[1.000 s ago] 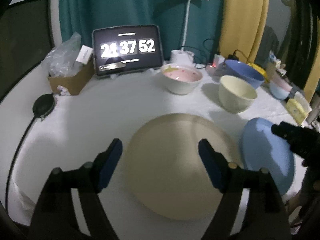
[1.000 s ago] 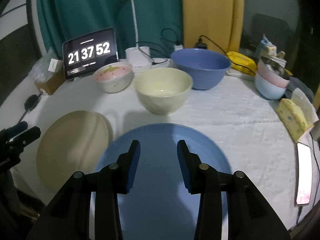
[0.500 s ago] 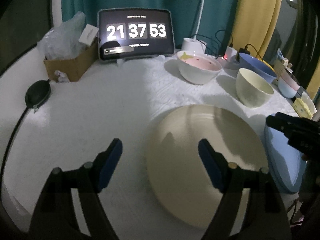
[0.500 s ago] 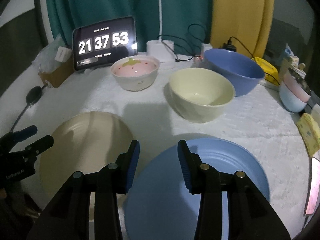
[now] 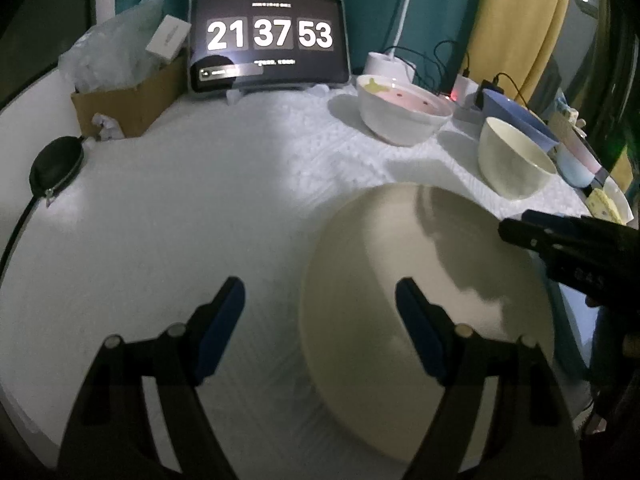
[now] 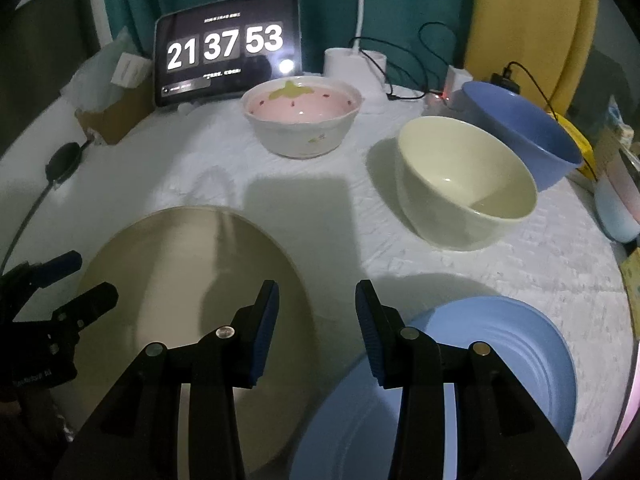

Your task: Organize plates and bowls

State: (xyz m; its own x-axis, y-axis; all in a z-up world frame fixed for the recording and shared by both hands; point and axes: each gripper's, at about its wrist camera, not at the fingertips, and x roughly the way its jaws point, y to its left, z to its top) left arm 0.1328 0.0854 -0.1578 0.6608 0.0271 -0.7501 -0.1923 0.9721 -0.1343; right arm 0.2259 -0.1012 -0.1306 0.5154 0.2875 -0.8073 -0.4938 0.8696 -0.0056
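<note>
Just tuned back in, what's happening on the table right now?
A person holds a set of tongs in each hand over two plates, gripping nothing yet. The left tongs hang open over the near edge of the beige plate. The right tongs hover open above the gap between that plate and the blue plate. The bowls behind sit untouched.
</note>
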